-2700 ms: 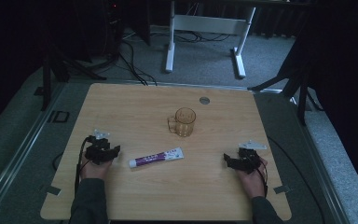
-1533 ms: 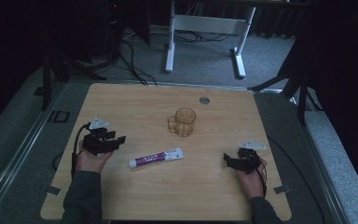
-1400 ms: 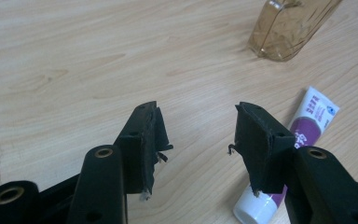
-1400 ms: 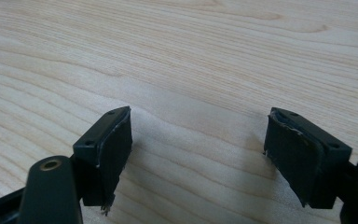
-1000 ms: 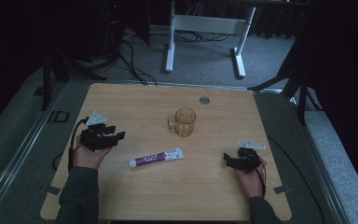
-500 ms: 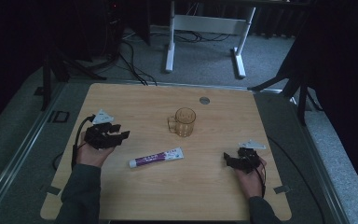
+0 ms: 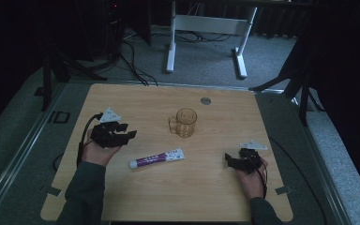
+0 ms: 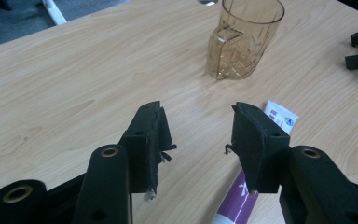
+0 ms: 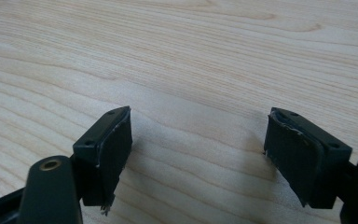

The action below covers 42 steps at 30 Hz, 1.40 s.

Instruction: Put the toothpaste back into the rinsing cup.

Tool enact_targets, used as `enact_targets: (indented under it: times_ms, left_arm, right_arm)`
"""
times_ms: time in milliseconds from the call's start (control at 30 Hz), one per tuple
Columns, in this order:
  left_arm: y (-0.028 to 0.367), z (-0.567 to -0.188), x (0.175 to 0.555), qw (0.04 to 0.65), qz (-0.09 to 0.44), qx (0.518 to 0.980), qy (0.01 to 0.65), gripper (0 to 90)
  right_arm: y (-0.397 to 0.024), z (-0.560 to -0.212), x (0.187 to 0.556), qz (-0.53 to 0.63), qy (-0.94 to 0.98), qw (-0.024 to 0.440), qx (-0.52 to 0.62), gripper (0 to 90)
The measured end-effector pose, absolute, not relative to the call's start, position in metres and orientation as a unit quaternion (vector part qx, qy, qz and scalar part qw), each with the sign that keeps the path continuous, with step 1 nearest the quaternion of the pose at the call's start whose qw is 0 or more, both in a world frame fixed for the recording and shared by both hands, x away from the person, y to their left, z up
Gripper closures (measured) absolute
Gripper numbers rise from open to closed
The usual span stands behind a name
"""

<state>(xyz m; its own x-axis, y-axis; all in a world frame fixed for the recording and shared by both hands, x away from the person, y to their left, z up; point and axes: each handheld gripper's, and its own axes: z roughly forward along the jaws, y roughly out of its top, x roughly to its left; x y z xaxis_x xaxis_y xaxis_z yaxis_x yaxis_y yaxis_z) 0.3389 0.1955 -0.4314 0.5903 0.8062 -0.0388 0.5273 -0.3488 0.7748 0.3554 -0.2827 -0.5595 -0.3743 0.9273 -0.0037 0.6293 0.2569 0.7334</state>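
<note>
An amber glass mug (image 7: 185,123) stands upright at the table's middle, its handle on the left. A white and purple tube (image 7: 157,158) lies flat just in front of it. My left gripper (image 7: 129,133) hovers left of both, jaws apart and pointing right; they have just been closing a little, with nothing between them. In the left gripper view its tips (image 8: 198,126) hang over bare wood, with the tube (image 8: 279,116) under the right jaw and the mug (image 8: 242,39) beyond. My right gripper (image 7: 228,159) rests open near the front right, over bare wood (image 9: 198,135).
The wooden table (image 7: 168,197) carries a round metal grommet (image 7: 206,101) near its far edge. Behind it stand a white desk frame (image 7: 171,42), dark stands and cables on grey carpet. My right gripper's jaws (image 8: 354,49) show at the left gripper view's top right.
My left gripper has lifted off the table and moved away from the front edge and slightly right, toward the mug. The right gripper, mug and tube have not moved.
</note>
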Motion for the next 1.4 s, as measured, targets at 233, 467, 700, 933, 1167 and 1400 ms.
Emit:
enact_targets:
  times_ms: [233,467,700,933,1167,1400]
  left_arm:
    - [0.19,-0.427,0.34,0.389,0.183,0.806,0.407,52.3]
    - [0.186,-0.424,0.34,0.392,0.187,0.806,0.403,52.0]
    - [0.185,-0.424,0.34,0.391,0.187,0.806,0.402,52.0]
    - [0.182,-0.423,0.339,0.389,0.188,0.808,0.401,52.1]
    - [0.177,-0.421,0.339,0.387,0.189,0.811,0.395,52.1]
    - [0.173,-0.419,0.339,0.381,0.19,0.817,0.389,52.1]
  right_arm:
    - [-0.283,-0.56,0.355,0.331,0.76,0.225,0.512,23.1]
    - [-0.283,-0.56,0.356,0.331,0.76,0.226,0.511,23.1]
    - [-0.283,-0.56,0.356,0.331,0.76,0.226,0.511,23.1]
    - [-0.283,-0.56,0.356,0.331,0.761,0.226,0.511,23.2]
    - [-0.283,-0.56,0.356,0.331,0.761,0.226,0.511,23.1]
    - [-0.283,-0.56,0.356,0.331,0.76,0.226,0.511,23.2]
